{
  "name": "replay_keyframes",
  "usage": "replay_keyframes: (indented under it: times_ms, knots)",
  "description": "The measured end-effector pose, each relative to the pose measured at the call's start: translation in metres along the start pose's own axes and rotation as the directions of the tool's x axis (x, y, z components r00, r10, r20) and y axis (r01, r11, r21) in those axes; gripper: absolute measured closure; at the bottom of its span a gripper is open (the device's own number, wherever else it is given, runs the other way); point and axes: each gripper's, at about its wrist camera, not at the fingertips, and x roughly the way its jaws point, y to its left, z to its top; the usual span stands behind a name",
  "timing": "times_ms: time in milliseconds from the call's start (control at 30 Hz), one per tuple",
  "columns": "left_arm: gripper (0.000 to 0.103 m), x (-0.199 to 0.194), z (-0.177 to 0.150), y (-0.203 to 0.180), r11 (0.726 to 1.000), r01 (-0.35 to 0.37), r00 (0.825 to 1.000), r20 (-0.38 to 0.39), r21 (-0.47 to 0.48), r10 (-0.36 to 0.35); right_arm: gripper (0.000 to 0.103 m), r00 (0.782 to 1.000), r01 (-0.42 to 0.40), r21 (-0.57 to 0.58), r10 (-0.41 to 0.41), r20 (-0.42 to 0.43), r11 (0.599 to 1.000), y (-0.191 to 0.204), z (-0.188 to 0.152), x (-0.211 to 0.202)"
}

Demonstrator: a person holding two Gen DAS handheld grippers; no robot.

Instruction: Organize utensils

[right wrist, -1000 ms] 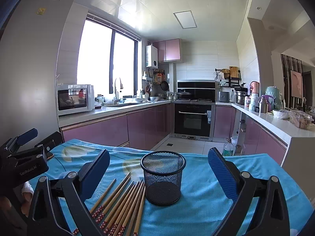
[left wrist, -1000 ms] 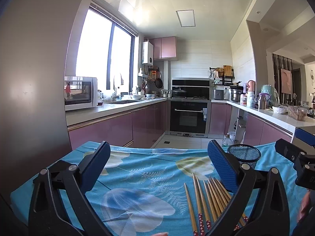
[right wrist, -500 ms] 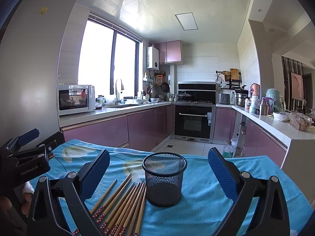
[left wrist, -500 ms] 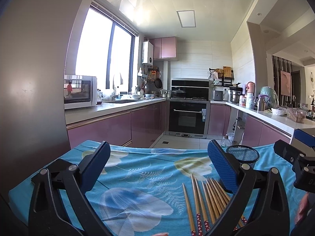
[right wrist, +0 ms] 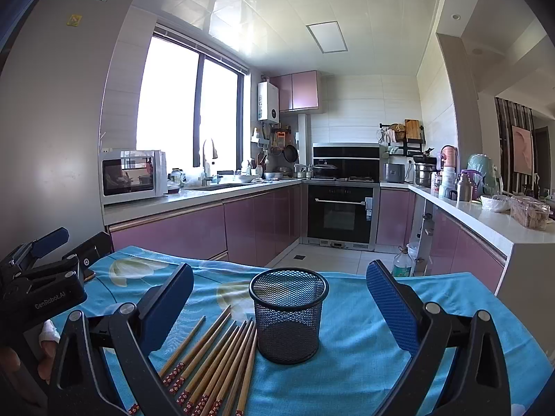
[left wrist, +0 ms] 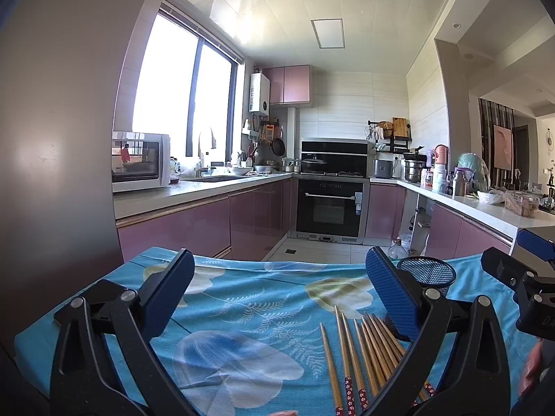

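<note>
Several wooden chopsticks with red patterned ends lie side by side on the blue floral tablecloth, just left of an upright black mesh cup. My right gripper is open and empty, its jaws standing either side of the cup and nearer to me. My left gripper is open and empty above the cloth; the chopsticks lie by its right finger, with the mesh cup behind it. Each gripper shows at the edge of the other's view.
The table's far edge drops to a tiled kitchen floor. Pink cabinets, an oven and a microwave stand beyond. A grey fridge wall is close on the left. A white counter runs along the right.
Both grippers have drifted slightly; the views have shifted a little. The chopsticks and the cup have not moved. Both grippers stay open.
</note>
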Motion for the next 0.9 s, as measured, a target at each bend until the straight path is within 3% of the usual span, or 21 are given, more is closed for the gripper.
replay_keyframes:
  times_ms: [900]
  knots:
    - [0.006, 0.0002, -0.0005, 0.0018, 1.000, 0.005, 1.000, -0.002, -0.004, -0.005, 0.006, 1.000, -0.003, 0.007, 0.003, -0.009, 1.000, -0.0010, -0.0019, 0.0021]
